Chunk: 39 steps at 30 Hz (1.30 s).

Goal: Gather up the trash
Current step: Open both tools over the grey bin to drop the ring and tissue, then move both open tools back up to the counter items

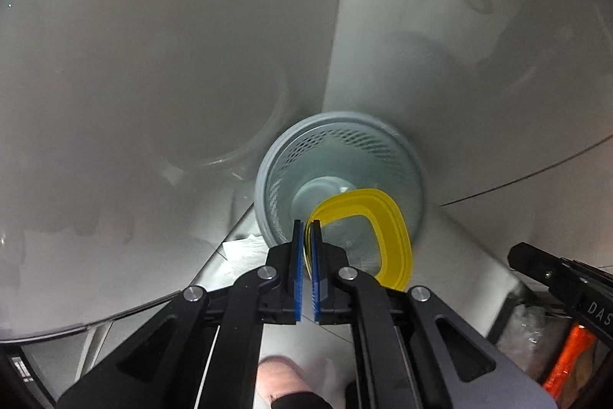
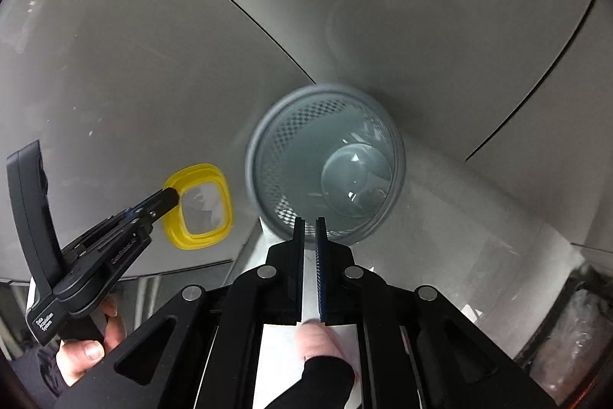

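Pinching yellow lid (image 1: 387,236) in left fingers (image 1: 306,248), right fingers (image 2: 311,240) pressed together; off-centre release could miss mesh bin (image 1: 339,175).

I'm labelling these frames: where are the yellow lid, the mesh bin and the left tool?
yellow lid (image 1: 390,217), left wrist view, on its yellow rim
mesh bin (image 2: 264,140), right wrist view, on its rim
left tool (image 2: 170,196), right wrist view, at its fingertips
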### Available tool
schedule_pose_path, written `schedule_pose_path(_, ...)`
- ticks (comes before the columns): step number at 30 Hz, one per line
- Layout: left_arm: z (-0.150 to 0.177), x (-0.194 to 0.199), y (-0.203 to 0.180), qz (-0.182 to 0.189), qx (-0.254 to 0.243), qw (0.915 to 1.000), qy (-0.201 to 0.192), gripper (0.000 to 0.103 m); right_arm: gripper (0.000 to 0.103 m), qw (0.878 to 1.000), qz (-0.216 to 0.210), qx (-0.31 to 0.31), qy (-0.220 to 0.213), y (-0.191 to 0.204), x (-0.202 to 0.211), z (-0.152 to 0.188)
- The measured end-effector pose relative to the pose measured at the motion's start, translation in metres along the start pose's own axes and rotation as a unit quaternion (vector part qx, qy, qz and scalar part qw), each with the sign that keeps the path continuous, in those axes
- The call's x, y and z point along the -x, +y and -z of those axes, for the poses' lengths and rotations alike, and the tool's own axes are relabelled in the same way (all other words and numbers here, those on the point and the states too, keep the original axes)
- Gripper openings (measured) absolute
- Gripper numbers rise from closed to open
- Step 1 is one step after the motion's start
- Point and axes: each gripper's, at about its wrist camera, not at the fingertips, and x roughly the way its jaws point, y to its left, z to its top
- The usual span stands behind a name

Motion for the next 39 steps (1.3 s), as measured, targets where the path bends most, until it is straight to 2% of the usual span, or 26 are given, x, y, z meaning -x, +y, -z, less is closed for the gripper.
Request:
schedule_pose_path(5, 0.008, -0.040, 0.006, 0.001, -0.009, 1.0000, -0.004, 0.005, 0.006, 1.000, 0.007, -0.001, 0.005, -0.010, -0.047, -0.009)
schedule_pose_path(10, 0.000, -0.063, 0.001, -0.012, -0.010, 0.9999, 0.007, 0.014, 0.006, 1.000, 0.006, -0.006, 0.017, -0.017, -0.071, -0.021)
schedule_pose_path(13, -0.004, -0.063, 0.003, -0.017, -0.001, 0.9998, 0.007, 0.035, 0.009, 1.000, 0.006, -0.010, 0.013, -0.018, -0.068, -0.019)
schedule_pose_path(14, -0.006, -0.062, 0.005, -0.019, 0.002, 0.9998, 0.002, 0.047, 0.010, 1.000, 0.007, -0.010, 0.012, -0.018, -0.067, -0.019)
schedule_pose_path(15, -0.006, -0.058, 0.010, -0.021, 0.005, 0.9998, -0.005, 0.065, 0.010, 1.000, 0.008, -0.010, 0.012, -0.018, -0.068, -0.015)
schedule_pose_path(16, -0.006, -0.054, 0.012, -0.023, 0.008, 0.9996, -0.015, 0.069, 0.011, 1.000, 0.007, -0.010, 0.012, -0.018, -0.067, -0.015)
schedule_pose_path(23, 0.000, -0.041, 0.030, -0.037, 0.020, 0.9988, -0.024, 0.070, 0.012, 1.000, 0.005, -0.012, 0.017, -0.012, -0.061, -0.012)
schedule_pose_path(27, 0.016, -0.023, 0.045, -0.048, 0.021, 0.9986, -0.011, 0.070, 0.013, 0.999, 0.001, -0.021, 0.030, -0.012, -0.064, -0.005)
schedule_pose_path(30, 0.028, -0.003, 0.054, -0.056, 0.024, 0.9981, -0.001, 0.070, 0.013, 0.999, 0.000, -0.025, 0.040, -0.009, -0.052, 0.008)
schedule_pose_path(36, 0.040, 0.053, 0.060, -0.049, 0.039, 0.9979, 0.019, 0.070, 0.013, 0.998, 0.001, -0.021, 0.062, 0.008, -0.012, 0.030)
schedule_pose_path(39, 0.038, 0.091, 0.051, -0.046, 0.036, 0.9981, 0.018, 0.070, 0.013, 0.998, 0.000, -0.014, 0.064, 0.019, 0.027, 0.034)
